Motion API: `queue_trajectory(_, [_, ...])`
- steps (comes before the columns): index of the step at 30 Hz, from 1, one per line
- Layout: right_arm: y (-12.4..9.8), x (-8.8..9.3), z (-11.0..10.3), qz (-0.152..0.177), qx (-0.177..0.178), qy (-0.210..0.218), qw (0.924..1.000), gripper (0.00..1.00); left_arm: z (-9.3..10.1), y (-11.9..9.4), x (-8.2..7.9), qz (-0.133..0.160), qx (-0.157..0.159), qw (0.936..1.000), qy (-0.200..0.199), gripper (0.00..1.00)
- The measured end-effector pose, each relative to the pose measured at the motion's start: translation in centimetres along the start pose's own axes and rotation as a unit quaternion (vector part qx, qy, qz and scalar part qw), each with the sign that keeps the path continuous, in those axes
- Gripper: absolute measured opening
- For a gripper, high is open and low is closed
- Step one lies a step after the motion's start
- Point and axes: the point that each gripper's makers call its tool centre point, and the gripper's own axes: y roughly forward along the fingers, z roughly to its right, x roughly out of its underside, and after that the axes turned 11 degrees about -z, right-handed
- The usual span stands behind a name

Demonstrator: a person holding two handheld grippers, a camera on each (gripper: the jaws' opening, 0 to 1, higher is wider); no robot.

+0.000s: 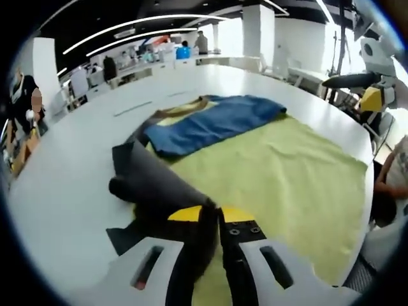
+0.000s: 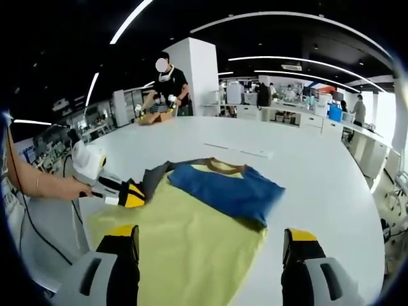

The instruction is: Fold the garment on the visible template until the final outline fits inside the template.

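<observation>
A garment with a blue body (image 1: pixel 210 124), a brown collar and grey parts lies on the far part of the yellow-green template (image 1: pixel 287 185) on a white table. My left gripper (image 1: pixel 217 220) is shut on a grey flap (image 1: pixel 156 182) of the garment, lifted and curled at the template's near left corner. In the right gripper view the same garment (image 2: pixel 226 185) lies across the far end of the template (image 2: pixel 185 248), and the left gripper (image 2: pixel 131 193) pinches the grey cloth at the left. My right gripper (image 2: pixel 210 245) hangs open above the template's near end, holding nothing.
The white table (image 2: pixel 319 178) stretches wide around the template. At its far end a person stands by a cardboard box (image 2: pixel 156 116). The right gripper's white and yellow body (image 1: pixel 373 95) shows past the table's right edge. Desks and people fill the background.
</observation>
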Motion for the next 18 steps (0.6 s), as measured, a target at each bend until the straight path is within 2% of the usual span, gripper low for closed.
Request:
queue_trajectory(3, [0.0, 0.1, -0.1, -0.001, -0.001, -0.001, 1.0000, 0.94, -0.4, -0.8, -0.3, 0.009, -0.001, 0.9999, -0.004, 0.21])
queue_trajectory(7, [0.0, 0.3, -0.2, -0.004, -0.003, 0.000, 1.0000, 0.95, -1.6, -2.3, -0.7, 0.030, -0.007, 0.9994, -0.017, 0.25])
queue_trajectory(9, [0.0, 0.5, -0.3, -0.005, -0.004, 0.001, 1.0000, 0.96, -2.2, -2.9, -0.6, 0.033, -0.013, 0.9991, -0.022, 0.32])
queue_trajectory(18, [0.2, 0.7, -0.5, -0.009, -0.005, 0.000, 0.9999, 0.97, -5.5, -4.5, 1.9, 0.019, -0.055, 0.9962, -0.065, 0.55])
